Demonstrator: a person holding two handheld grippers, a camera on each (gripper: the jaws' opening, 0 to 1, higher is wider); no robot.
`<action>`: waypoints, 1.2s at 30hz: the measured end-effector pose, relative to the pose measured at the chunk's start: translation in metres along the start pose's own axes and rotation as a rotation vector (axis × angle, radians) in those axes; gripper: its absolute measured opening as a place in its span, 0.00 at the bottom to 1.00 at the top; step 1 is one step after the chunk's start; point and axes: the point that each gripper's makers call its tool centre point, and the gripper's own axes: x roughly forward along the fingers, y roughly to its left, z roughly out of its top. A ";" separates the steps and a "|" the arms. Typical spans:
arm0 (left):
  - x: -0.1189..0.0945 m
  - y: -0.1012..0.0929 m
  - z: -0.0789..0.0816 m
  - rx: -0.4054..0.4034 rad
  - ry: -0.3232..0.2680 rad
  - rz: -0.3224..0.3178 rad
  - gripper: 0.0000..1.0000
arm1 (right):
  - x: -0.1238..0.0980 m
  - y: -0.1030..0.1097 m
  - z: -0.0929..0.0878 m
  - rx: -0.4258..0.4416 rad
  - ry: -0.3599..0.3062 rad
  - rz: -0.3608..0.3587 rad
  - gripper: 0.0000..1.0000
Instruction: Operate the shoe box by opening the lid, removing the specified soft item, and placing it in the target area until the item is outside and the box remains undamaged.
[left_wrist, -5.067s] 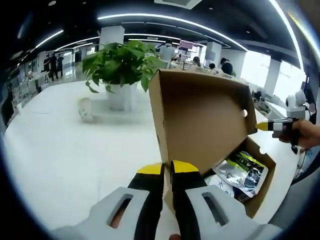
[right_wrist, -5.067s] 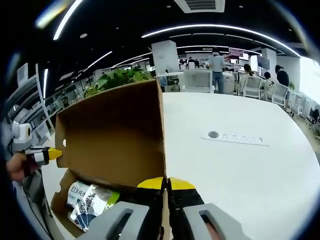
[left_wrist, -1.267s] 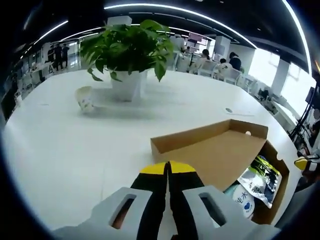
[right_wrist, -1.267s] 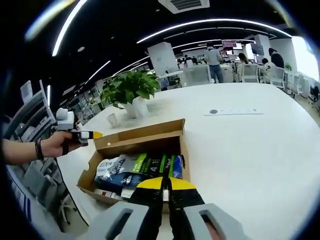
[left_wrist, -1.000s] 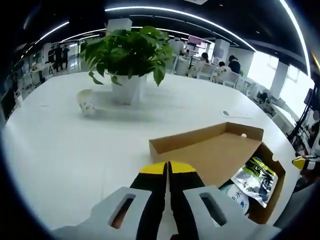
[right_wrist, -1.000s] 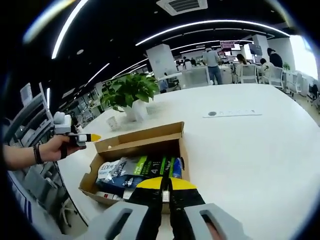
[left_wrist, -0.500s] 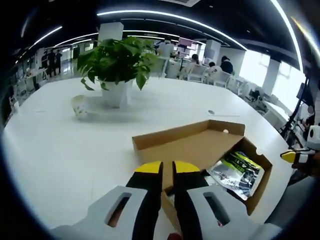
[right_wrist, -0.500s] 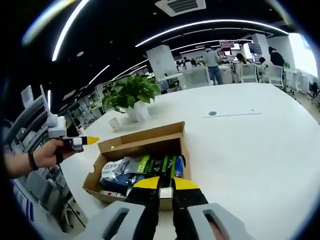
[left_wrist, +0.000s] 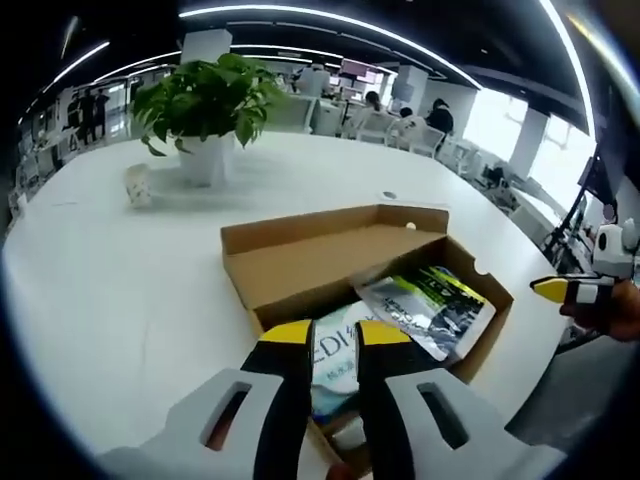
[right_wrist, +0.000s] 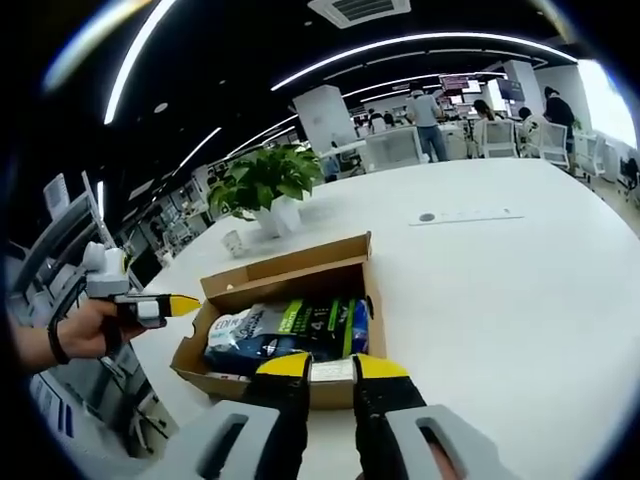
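Note:
The brown cardboard shoe box (left_wrist: 300, 255) lies on the white table with its lid folded back flat (left_wrist: 310, 260). Inside lie soft pouches: a silver, green and black one (left_wrist: 430, 305) and a white one with blue letters (left_wrist: 335, 350). My left gripper (left_wrist: 335, 335) hovers over the box's near end, open, nothing between its jaws. In the right gripper view the box (right_wrist: 240, 385) sits just ahead with the pouches (right_wrist: 290, 325) showing. My right gripper (right_wrist: 331, 368) stands open at the box's near wall. The left gripper (right_wrist: 170, 303) hangs beside the box's left end.
A potted plant (left_wrist: 205, 100) and a paper cup (left_wrist: 137, 185) stand on the far side of the table (left_wrist: 120, 290). A socket strip (right_wrist: 465, 216) is set into the tabletop. The right gripper (left_wrist: 560, 289), in a hand, is off the table's right edge. Chairs and people fill the background.
Both grippers went from shut to open. The lid, upright five seconds ago, now lies flat. The left view has closed in over the box.

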 end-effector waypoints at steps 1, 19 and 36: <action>0.000 -0.002 -0.002 -0.008 0.004 -0.004 0.15 | 0.000 0.000 0.000 0.001 0.001 0.001 0.14; 0.014 -0.050 -0.037 -0.137 0.129 -0.093 0.29 | 0.009 0.008 -0.005 0.026 0.025 0.053 0.19; 0.036 -0.072 -0.042 -0.301 0.164 -0.145 0.18 | 0.007 0.008 -0.017 0.037 0.039 0.055 0.19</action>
